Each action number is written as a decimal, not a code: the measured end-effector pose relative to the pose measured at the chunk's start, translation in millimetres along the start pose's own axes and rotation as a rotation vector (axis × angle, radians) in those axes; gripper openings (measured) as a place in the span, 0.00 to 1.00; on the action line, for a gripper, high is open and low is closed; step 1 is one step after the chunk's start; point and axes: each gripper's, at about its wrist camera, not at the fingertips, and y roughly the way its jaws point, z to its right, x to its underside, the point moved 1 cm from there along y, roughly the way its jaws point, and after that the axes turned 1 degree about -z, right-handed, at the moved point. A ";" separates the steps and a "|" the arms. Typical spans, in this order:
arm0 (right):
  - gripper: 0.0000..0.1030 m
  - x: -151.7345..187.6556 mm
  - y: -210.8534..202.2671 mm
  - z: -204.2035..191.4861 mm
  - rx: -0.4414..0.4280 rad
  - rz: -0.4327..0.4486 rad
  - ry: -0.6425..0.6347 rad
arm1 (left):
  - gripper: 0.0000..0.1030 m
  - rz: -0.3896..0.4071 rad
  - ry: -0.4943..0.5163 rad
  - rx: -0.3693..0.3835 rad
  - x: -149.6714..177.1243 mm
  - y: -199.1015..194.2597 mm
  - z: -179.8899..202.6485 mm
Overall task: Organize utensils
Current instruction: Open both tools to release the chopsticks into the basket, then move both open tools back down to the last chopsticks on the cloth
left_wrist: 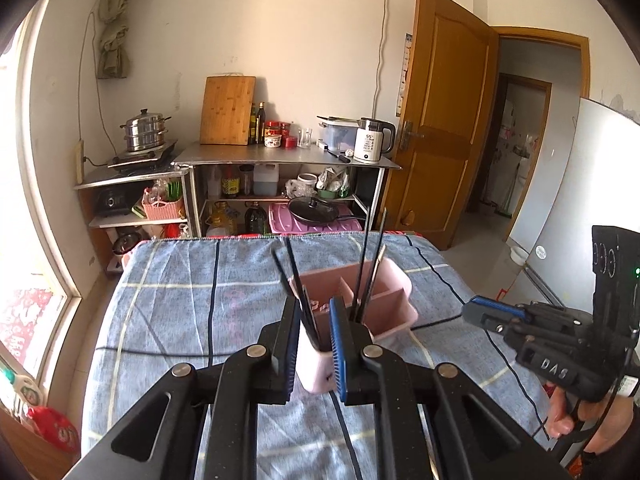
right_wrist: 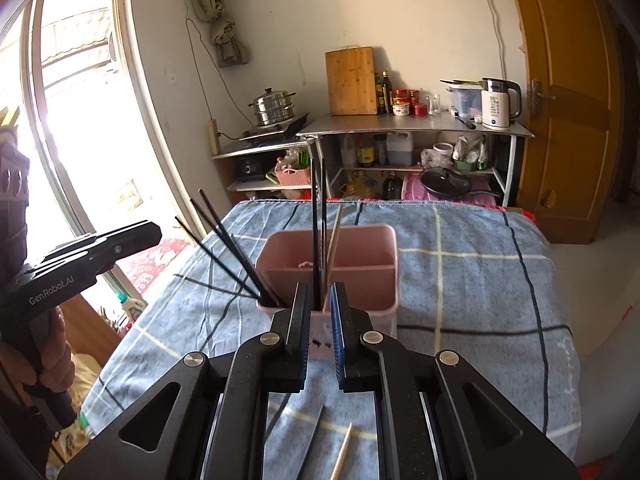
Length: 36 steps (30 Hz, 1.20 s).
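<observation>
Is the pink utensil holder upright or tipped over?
Upright: the pink utensil holder stands on the cloth, open top facing up, black chopsticks sticking out.

L claw (left_wrist: 314, 344) & R claw (right_wrist: 320, 334): both slightly parted, empty, angled down.

Left tongs (left_wrist: 314, 342), jaws slightly apart w/ nothing between, hang just short of a pink plastic divided utensil caddy (left_wrist: 394, 300) on a blue checked cloth-covered bench (left_wrist: 180, 300). Thin black chopsticks (left_wrist: 370, 264) stand in the caddy. Right tongs (left_wrist: 476, 312) at right, held by a hand (left_wrist: 576, 412).
</observation>
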 end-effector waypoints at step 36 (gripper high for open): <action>0.11 119.0 -56.5 2.9 0.052 -0.063 0.052 | 0.14 -0.067 -0.030 0.042 137.9 -41.0 38.6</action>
